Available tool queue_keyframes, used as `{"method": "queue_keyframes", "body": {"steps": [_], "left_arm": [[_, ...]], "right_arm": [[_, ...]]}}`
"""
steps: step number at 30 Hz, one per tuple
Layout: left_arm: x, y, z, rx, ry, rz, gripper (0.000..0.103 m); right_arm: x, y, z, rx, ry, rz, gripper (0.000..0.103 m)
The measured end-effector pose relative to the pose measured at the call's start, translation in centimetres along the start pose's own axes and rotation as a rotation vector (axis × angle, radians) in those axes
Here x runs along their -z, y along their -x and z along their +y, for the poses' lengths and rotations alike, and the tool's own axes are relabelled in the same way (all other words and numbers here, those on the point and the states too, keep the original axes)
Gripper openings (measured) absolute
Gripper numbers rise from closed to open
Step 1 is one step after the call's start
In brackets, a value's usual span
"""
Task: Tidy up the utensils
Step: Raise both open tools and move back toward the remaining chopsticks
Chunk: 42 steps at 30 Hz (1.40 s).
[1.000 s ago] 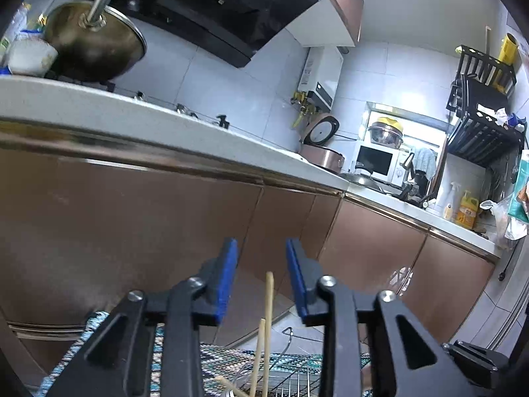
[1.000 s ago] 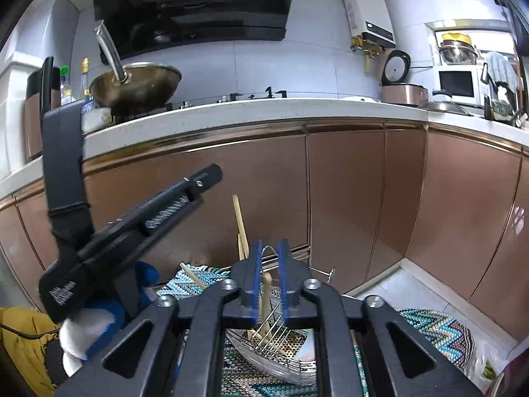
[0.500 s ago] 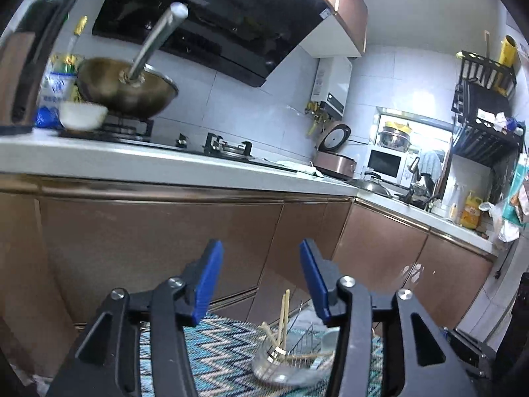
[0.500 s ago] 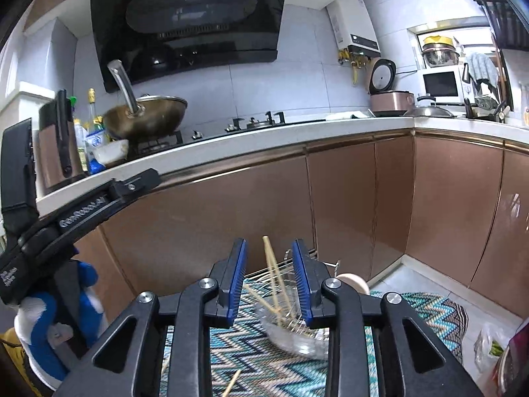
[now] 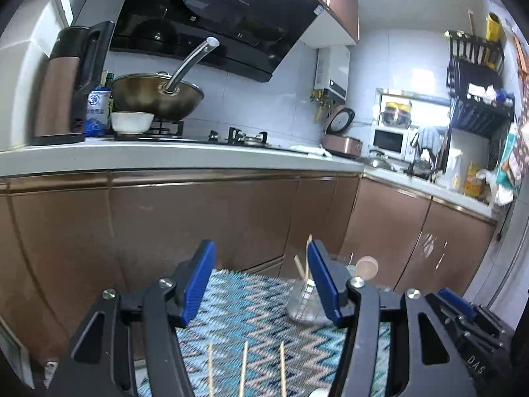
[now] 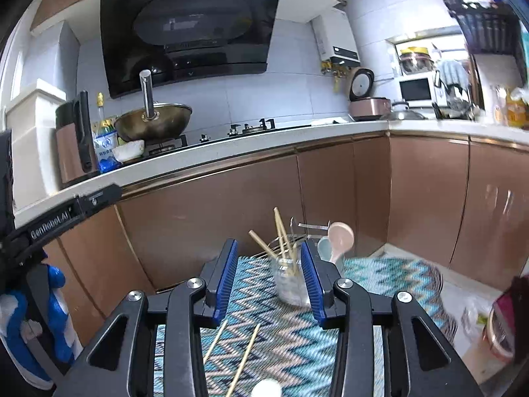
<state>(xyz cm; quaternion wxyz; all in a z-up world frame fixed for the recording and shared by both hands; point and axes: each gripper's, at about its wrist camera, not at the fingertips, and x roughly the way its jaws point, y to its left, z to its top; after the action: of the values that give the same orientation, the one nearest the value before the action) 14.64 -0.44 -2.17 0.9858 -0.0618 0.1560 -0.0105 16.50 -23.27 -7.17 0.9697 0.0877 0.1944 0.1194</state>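
A clear utensil holder (image 6: 289, 283) stands on the zigzag rug (image 6: 284, 334) with several wooden chopsticks (image 6: 280, 230) upright in it. A pink spoon (image 6: 340, 235) and a pale blue spoon (image 6: 325, 248) lean just behind it. Two loose chopsticks (image 6: 245, 359) lie on the rug nearer to me. My right gripper (image 6: 267, 244) hangs back from the holder, its jaws opening with nothing between them. In the left wrist view the holder (image 5: 304, 302) shows beside the right finger, and three chopsticks (image 5: 244, 367) lie on the rug. My left gripper (image 5: 260, 246) is also opening and holds nothing.
Brown cabinet doors (image 5: 205, 218) rise right behind the rug under a white counter (image 5: 165, 157) with a wok (image 5: 158, 96), a bowl (image 5: 132, 122) and a kettle (image 5: 66, 82). A blue-gloved hand (image 6: 56, 297) holds the left gripper. A cup and a bag (image 6: 496, 337) sit on the floor at right.
Both grippers have drawn back and up from the holder, and their jaws have widened. The holder now looks smaller, and loose chopsticks on the rug have come into view.
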Motion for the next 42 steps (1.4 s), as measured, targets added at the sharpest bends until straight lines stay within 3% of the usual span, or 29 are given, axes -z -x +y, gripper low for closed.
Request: {"method": "queue_keyframes", "body": {"steps": [7,17,42], "left_arm": [[1.2,4.1,0.5,-0.036,-0.031,0.002,0.056],[1.1,8.6,1.2,-0.041,-0.033,-0.033,0.056],[1.2,11.4,1.6,-0.043,-0.05,-0.067,0.056]], "right_arm": [[1.6,2.7,1.1,0.021,-0.02,0.015,0.041],[1.7,7.2,3.5,0.008,0.018,-0.043,0.043],[2.0,10.7,4.7,0.0,0.045,-0.087,0.046]]}}
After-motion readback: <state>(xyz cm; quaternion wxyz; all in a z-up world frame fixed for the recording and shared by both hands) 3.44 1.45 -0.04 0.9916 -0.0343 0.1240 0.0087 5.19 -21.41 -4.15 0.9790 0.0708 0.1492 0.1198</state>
